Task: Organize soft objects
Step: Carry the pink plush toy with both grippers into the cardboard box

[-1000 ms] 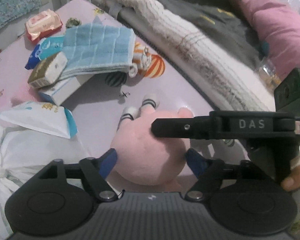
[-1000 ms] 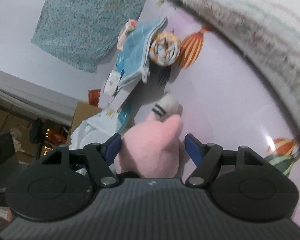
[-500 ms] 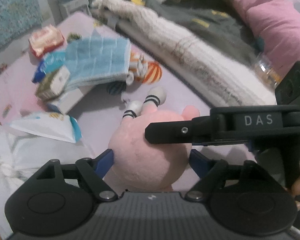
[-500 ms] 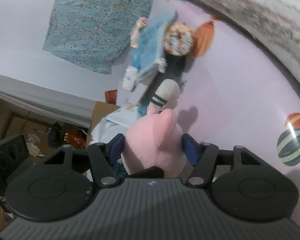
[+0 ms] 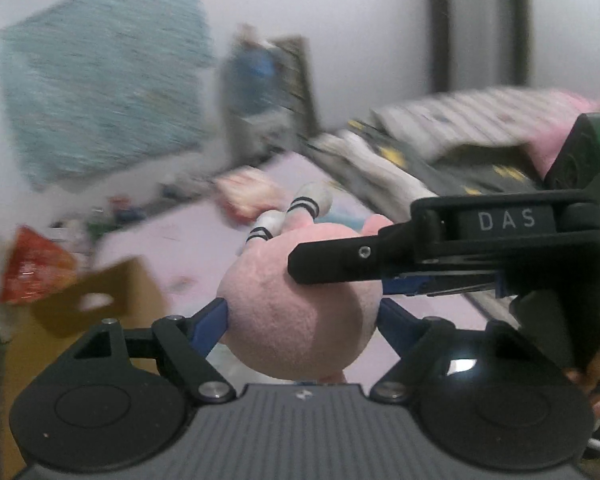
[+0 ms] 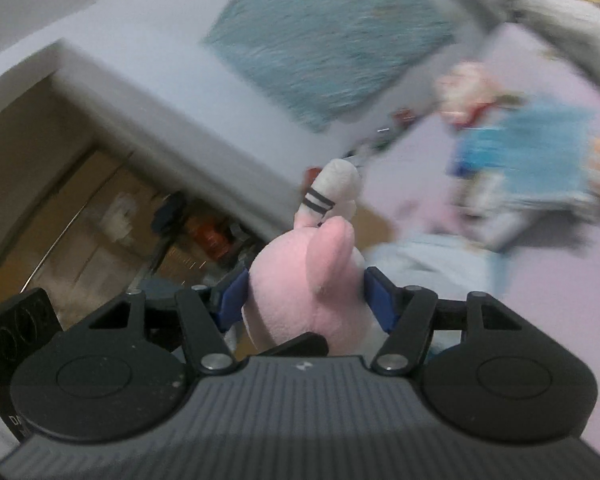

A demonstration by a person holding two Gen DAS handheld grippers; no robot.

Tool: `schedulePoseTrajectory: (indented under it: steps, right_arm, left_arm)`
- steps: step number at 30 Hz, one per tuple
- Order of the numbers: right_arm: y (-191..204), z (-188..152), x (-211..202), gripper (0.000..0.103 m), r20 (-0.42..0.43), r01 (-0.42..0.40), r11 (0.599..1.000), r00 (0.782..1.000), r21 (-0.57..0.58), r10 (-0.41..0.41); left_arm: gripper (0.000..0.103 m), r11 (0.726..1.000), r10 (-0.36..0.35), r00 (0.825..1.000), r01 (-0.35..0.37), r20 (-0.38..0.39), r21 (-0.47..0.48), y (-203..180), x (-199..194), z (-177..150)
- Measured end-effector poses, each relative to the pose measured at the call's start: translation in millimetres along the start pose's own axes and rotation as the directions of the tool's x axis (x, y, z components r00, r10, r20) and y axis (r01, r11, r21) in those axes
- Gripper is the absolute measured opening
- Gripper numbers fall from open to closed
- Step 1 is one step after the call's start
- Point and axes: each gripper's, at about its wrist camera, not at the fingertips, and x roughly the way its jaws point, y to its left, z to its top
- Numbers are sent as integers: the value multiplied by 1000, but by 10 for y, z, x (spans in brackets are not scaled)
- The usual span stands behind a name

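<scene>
Between both my grippers sits a pink plush (image 5: 300,320), lifted clear of the lilac bed (image 5: 204,248). My left gripper (image 5: 302,320) pinches its round body at nine and three o'clock; my right gripper (image 6: 306,300), jaws just drawn in, squeezes it crosswise. It looks light, squashy and unbreakable, so I judge the fat middle the safest hold, not the striped legs (image 6: 332,192) at twelve.
</scene>
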Motion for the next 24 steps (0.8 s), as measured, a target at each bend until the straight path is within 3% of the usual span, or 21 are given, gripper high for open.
schedulePoseTrajectory:
  steps: [6,11,17,20,24]
  right_arm:
    - [842,225,923,63,-149,-123,985,983,-123,105]
    - [1281,379,1852,63,-288,-148,980,952,-132,105]
    - [1255,407,3080,63,-408,-36,998,913,-57,9]
    - [1101,305,3568,63,-454,45,999,890,9,-36]
    - [888,172,4064,63,-482,126,991,872,47,-87]
  left_arm:
    - [82,981,155,988,-152,13,-124,931,-244,37]
    - [82,956,224,973,-230,-55,-183,1719,9,95]
    - [82,940,200,962,-242,-185,-243,2613,785,-42]
    - [81,927,171,956,-238,-239,-291,2999,1156,-179]
    - [78,922,190,943,-267,-273,-281,3354,1476,-359]
